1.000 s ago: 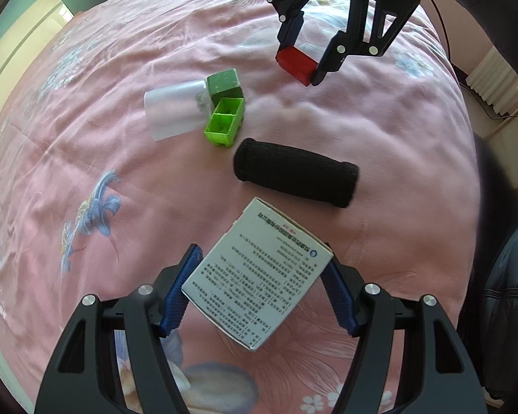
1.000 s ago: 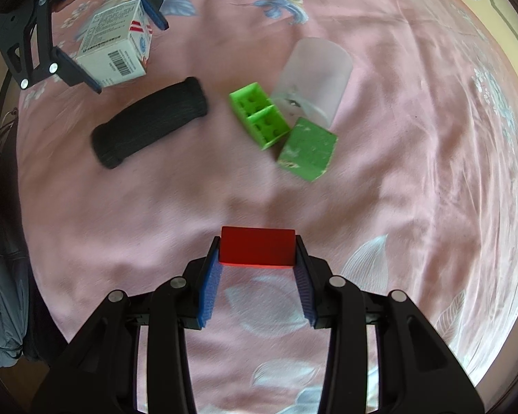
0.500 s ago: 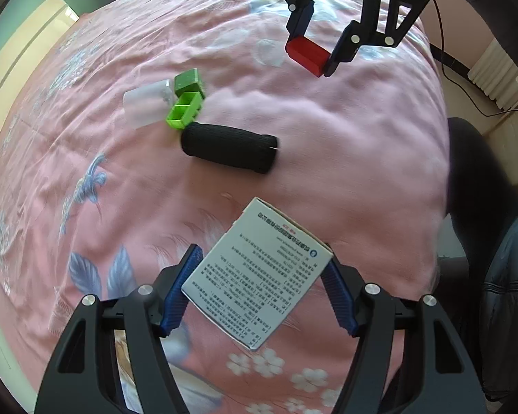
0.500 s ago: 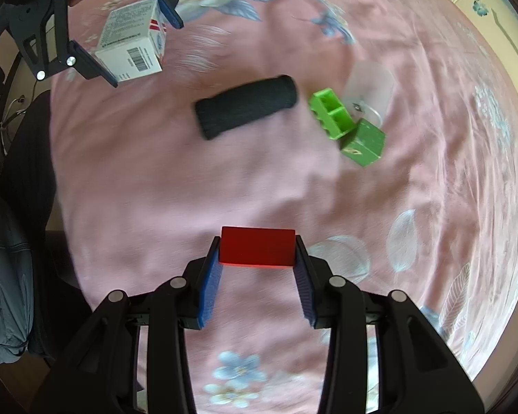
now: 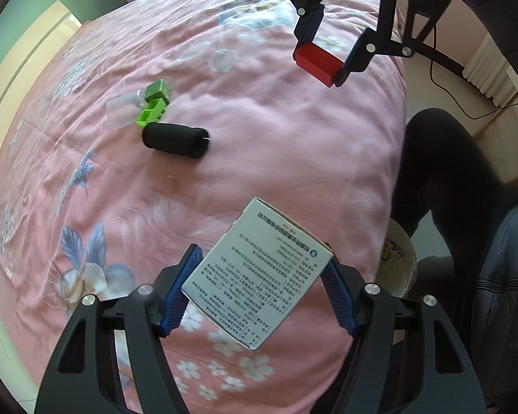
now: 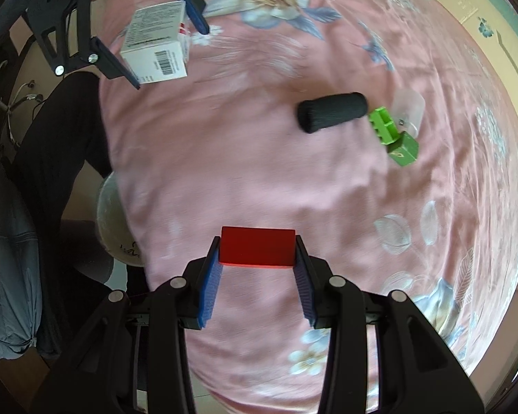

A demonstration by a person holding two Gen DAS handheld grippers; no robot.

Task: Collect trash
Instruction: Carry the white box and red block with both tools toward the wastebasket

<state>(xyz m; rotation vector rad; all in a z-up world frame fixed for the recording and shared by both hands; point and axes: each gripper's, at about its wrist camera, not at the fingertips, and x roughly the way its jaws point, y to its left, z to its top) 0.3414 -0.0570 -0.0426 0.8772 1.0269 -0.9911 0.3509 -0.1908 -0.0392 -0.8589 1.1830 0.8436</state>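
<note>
Pink floral bedding covers the bed (image 5: 276, 145) beneath both my tongs. My left tongs (image 5: 259, 296) pinch a white printed carton (image 5: 255, 272) by two opposite sides, held in the air above the bed's near edge; its long axis runs diagonally in the left wrist view, the lower corner pointing toward the camera, the small print too fine to read. My right tongs (image 6: 257, 265) are pressed onto a red block (image 6: 257, 246), its long axis lying crosswise between the blue pads (image 6: 210, 288), also clear of the bed.

Well apart from both, on the bedding, lies a black roll (image 6: 331, 112) on its side, one end just beside a bright green compartment tray (image 6: 383, 126). A darker green cube (image 6: 405, 150) touches the tray, and a frosted clear cup (image 6: 409, 108) lies behind them, partly hidden.

Off the bed's edge a pale round bin (image 5: 399, 258) shows, mostly cut off by the bedding and my tongs. Beside it stand a dark trouser leg (image 5: 438, 172) and a dark padded jacket (image 5: 504, 276); the blur makes the rest hard to make out.
</note>
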